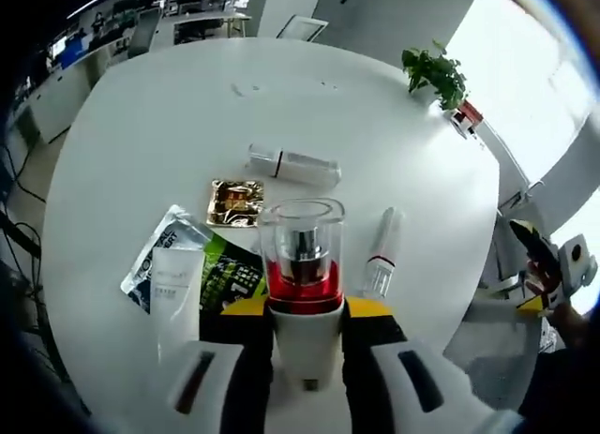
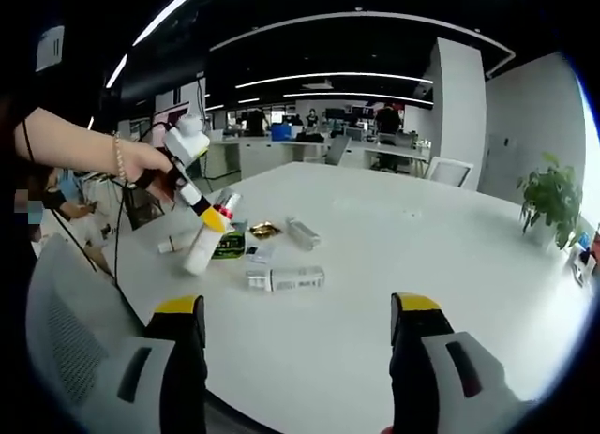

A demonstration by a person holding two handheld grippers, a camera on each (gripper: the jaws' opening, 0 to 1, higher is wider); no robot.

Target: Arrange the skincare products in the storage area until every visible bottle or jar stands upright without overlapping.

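My left gripper (image 1: 306, 307) is shut on a white bottle (image 1: 302, 265) with a red middle and a clear cap, which points away over the round white table (image 1: 141, 125). Beyond it lie a white bottle (image 1: 293, 165) on its side, a slim tube (image 1: 382, 251) with a red band, a white tube (image 1: 176, 293), a gold sachet (image 1: 234, 202) and a green packet (image 1: 230, 279). In the right gripper view a hand holds the left gripper (image 2: 211, 220), with the held bottle (image 2: 208, 235) tilted over the packets. My right gripper (image 2: 298, 331) is open above the table's near edge, with a lying bottle (image 2: 286, 279) ahead of it.
A potted plant (image 1: 436, 73) stands at the table's far edge, also seen as the plant (image 2: 548, 200) on the right. A silver sachet (image 1: 159, 251) lies beside the white tube. A grey chair back (image 2: 75, 340) sits at the left. Desks and people fill the office behind.
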